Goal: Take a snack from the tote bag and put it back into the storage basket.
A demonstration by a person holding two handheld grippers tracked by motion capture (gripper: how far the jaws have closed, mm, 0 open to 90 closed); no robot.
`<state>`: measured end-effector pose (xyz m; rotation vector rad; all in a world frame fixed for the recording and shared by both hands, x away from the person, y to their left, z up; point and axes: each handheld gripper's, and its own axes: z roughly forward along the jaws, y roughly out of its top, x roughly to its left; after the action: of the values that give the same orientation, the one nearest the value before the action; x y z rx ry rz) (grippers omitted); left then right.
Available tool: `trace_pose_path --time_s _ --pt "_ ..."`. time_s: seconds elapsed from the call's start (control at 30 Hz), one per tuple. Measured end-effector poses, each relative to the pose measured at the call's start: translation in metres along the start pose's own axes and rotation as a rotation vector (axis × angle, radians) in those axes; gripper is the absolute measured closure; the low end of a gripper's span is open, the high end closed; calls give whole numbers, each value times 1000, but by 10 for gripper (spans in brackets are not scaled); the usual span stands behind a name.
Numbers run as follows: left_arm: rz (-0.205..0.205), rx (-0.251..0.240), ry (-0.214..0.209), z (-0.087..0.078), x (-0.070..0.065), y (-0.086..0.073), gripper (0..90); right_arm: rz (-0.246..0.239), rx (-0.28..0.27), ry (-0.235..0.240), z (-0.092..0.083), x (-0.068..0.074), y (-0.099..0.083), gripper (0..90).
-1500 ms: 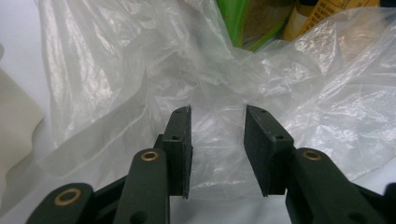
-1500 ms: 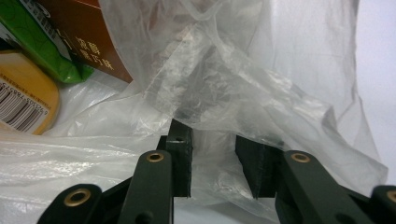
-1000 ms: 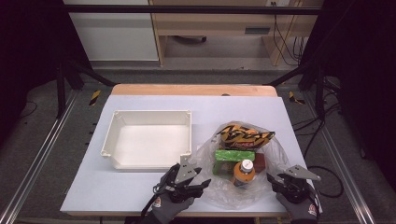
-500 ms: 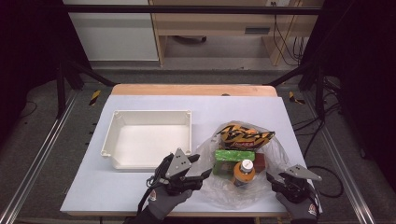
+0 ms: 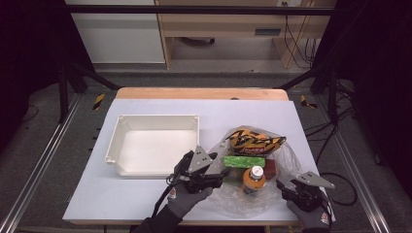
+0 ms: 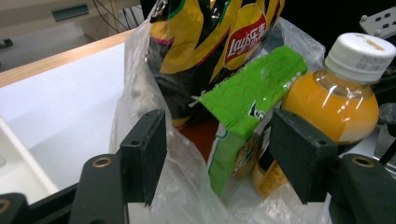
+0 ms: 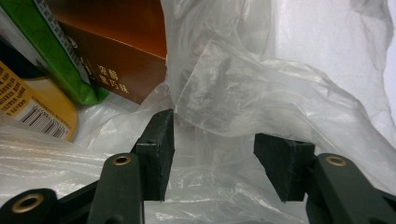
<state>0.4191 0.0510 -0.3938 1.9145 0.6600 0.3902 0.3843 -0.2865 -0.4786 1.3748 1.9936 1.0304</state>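
A clear plastic bag (image 5: 293,156) lies on the right half of the table. It holds a black-and-yellow chips bag (image 5: 253,142), a green box (image 5: 244,161), an orange juice bottle (image 5: 253,178) and a brown box (image 5: 270,167). My left gripper (image 5: 224,171) hovers at the bag's left edge. Its jaws have just been opening, and the green box (image 6: 247,88) and bag film sit loosely between them, unpressed. My right gripper (image 5: 283,183) is at the bag's near right corner. Its jaws have also just been opening, with loose film (image 7: 261,93) between the pads.
An empty white tray (image 5: 155,119) stands on the left half of the white table (image 5: 121,199), just left of my left gripper. The table's near edge runs under both hands. Black frame posts and cables stand on the floor beyond the table.
My left gripper has risen and moved away from the near edge toward the bag, its jaws spreading. The right gripper stayed in place with its jaws a little wider.
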Motion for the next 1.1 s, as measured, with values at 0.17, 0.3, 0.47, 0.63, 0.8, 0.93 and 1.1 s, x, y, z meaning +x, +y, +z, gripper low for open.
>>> trace_pose_path --time_s 0.17,0.3,0.47,0.63,0.8,0.93,1.1 --pt "12 16 3 7 -2 1 374 0 -3 0 0 0 0 477" --pt "22 35 2 14 -3 -1 404 -8 -4 2 0 0 0 475" --pt "29 64 -10 25 -4 -1 453 -4 -2 5 0 0 -1 475" --pt "29 75 -29 31 -4 -1 520 -9 -1 5 0 0 -1 475" --pt "27 83 -46 37 -4 -2 582 -10 -1 7 1 0 -1 476" --pt "31 89 -42 37 -3 -2 606 -21 -3 2 2 0 -1 475" --pt "44 100 -29 37 -4 -2 672 -23 -2 2 2 0 -1 476"
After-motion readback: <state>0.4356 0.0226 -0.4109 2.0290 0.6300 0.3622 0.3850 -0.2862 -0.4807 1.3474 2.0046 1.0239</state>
